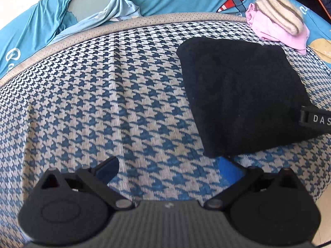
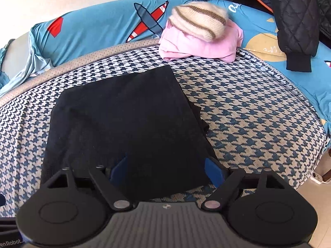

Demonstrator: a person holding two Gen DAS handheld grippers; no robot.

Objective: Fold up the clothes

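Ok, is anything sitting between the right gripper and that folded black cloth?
Nothing visible. The right gripper is open directly over the near edge of the folded black cloth, its blue-padded fingers on either side.

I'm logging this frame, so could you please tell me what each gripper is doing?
Left gripper: open, holding nothing, over the houndstooth cover.
Right gripper: open, fingers either side of the black garment.

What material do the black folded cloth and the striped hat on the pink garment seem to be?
Black cloth: probably matte knit or fleece; no shine, soft edges. Striped hat: fuzzy wool-like knit, judging by its hairy outline.
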